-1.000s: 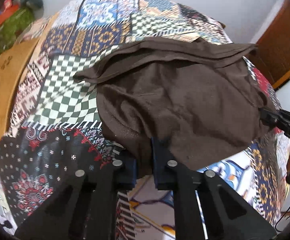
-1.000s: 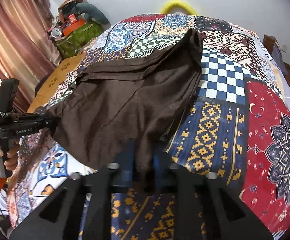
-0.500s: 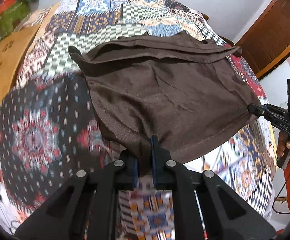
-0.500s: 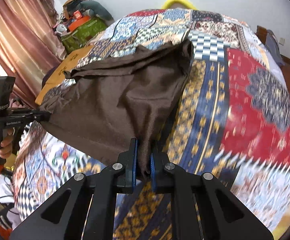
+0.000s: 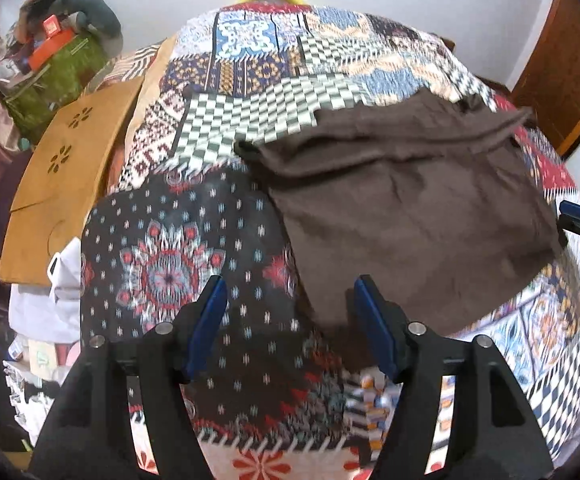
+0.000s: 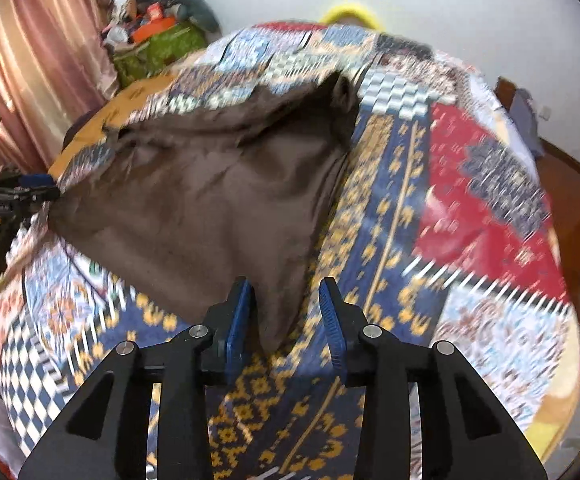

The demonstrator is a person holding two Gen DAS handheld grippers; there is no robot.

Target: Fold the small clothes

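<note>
Left wrist: left gripper (image 5: 290, 320) and right gripper (image 6: 285, 316) both opening, releasing brown cloth (image 5: 410, 208) spread on bed (image 5: 169, 272); ready for folding.

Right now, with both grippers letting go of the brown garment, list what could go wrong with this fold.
1. The brown garment lies rumpled, its far edge bunched in uneven layers; pressed flat as it is, the creases would likely stay.
2. The left gripper and right gripper are both opening with a cloth corner between the jaws; fabric may snag on a blue pad and drag along.
3. The garment's near corners lie close to the near edge of the patterned bedspread; a tug could slide it off.
</note>
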